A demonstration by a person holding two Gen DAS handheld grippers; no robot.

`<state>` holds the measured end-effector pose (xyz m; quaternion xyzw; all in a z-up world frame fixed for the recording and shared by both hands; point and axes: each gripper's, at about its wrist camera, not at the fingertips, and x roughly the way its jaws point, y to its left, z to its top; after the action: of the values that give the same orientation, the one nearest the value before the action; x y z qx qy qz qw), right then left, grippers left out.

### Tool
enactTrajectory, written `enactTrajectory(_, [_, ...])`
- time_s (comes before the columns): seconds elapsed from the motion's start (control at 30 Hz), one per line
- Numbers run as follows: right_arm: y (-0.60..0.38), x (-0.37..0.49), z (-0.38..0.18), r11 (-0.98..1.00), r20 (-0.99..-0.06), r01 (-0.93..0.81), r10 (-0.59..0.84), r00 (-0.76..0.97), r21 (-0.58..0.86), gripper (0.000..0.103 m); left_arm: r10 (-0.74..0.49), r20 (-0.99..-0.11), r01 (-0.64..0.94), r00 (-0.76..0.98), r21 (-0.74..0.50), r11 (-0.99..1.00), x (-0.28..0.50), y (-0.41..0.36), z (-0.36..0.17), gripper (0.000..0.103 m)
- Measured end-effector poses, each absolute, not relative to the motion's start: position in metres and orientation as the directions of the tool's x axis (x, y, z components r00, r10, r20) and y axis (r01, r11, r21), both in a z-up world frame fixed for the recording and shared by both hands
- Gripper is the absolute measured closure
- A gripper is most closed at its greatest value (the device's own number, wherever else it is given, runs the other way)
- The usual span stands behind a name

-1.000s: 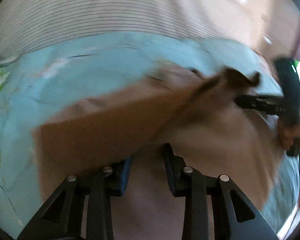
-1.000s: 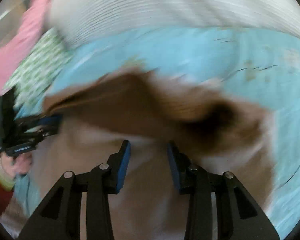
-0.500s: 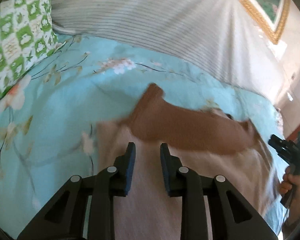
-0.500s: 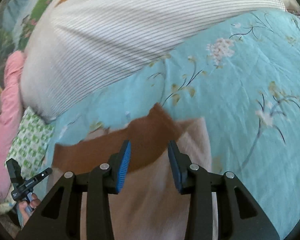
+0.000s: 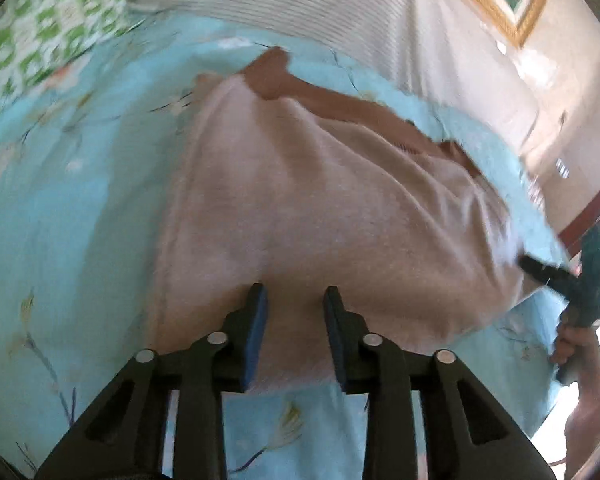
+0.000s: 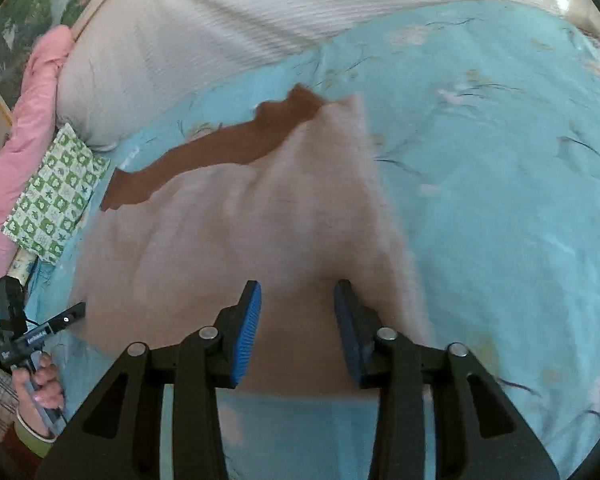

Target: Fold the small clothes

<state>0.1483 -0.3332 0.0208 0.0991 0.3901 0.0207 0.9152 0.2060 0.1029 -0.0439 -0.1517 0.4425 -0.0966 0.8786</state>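
A beige garment (image 5: 320, 200) (image 6: 240, 232) with a brown band (image 5: 340, 104) (image 6: 220, 148) along its far edge lies spread on the blue floral bedsheet (image 5: 80, 220). My left gripper (image 5: 294, 292) holds the near hem bunched between its pads, and creases fan out from there. My right gripper (image 6: 298, 286) grips the same hem further right, and its jaws are closing on the cloth between them. Each gripper also shows in the other's view at a near corner of the garment, as the right gripper (image 5: 528, 262) and the left gripper (image 6: 80, 309), each held by a hand (image 6: 40, 384).
A white striped bolster (image 5: 300, 0) (image 6: 220, 20) lies across the far side of the bed. A green checked cushion (image 5: 52, 28) (image 6: 56, 200) and a pink blanket (image 6: 28, 120) sit at the left. A framed picture (image 5: 500, 0) hangs on the wall. Bare sheet (image 6: 500, 200) stretches to the right.
The garment was swinging in the air a second ago; it now lies flat. Both grippers have drawn back with the hem, so the brown band sits farther away.
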Motion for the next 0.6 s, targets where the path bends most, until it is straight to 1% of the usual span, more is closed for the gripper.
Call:
enactTrajectory(0.03, [-0.341, 0.141, 0.022, 0.978, -0.705, 0.059, 0.102, 0.702, 0.2, 0.071, -0.305, -0.746, 0.017, 0.591, -0.367, 0.93, 0.203, 0.11, -0.044, 0.075])
enactTrajectory(0.13, [-0.348, 0.129, 0.028, 0.975, -0.7, 0.09, 0.082, 0.709, 0.205, 0.071, -0.29, -0.742, -0.045, 0.604, -0.395, 0.918, 0.19, 0.124, -0.038, 0.075])
enactTrajectory(0.2, [-0.346, 0.123, 0.033, 0.973, -0.691, 0.102, 0.072, 0.72, 0.207, 0.068, -0.291, -0.734, -0.065, 0.613, -0.415, 0.908, 0.182, 0.128, -0.034, 0.074])
enactTrajectory(0.27, [-0.341, 0.116, 0.037, 0.972, -0.68, 0.105, 0.068, 0.73, 0.21, 0.066, -0.282, -0.732, -0.076, 0.62, -0.414, 0.907, 0.172, 0.127, -0.029, 0.07])
enactTrajectory(0.33, [-0.333, 0.106, 0.041, 0.969, -0.664, 0.092, 0.086, 0.743, 0.228, 0.062, -0.291, -0.724, -0.084, 0.625, -0.433, 0.898, 0.161, 0.124, -0.026, 0.066])
enactTrajectory(0.43, [-0.322, 0.092, 0.044, 0.97, -0.653, 0.065, 0.108, 0.749, 0.234, 0.058, -0.314, -0.714, -0.089, 0.626, -0.465, 0.881, 0.152, 0.118, -0.024, 0.064])
enactTrajectory(0.5, [-0.313, 0.082, 0.045, 0.971, -0.648, 0.046, 0.122, 0.752, 0.236, 0.057, -0.339, -0.709, -0.081, 0.619, -0.487, 0.87, 0.145, 0.112, -0.024, 0.06])
enactTrajectory(0.6, [-0.308, 0.07, 0.043, 0.966, -0.645, 0.038, 0.14, 0.751, 0.254, 0.056, -0.372, -0.702, -0.06, 0.607, -0.507, 0.86, 0.139, 0.102, -0.026, 0.059])
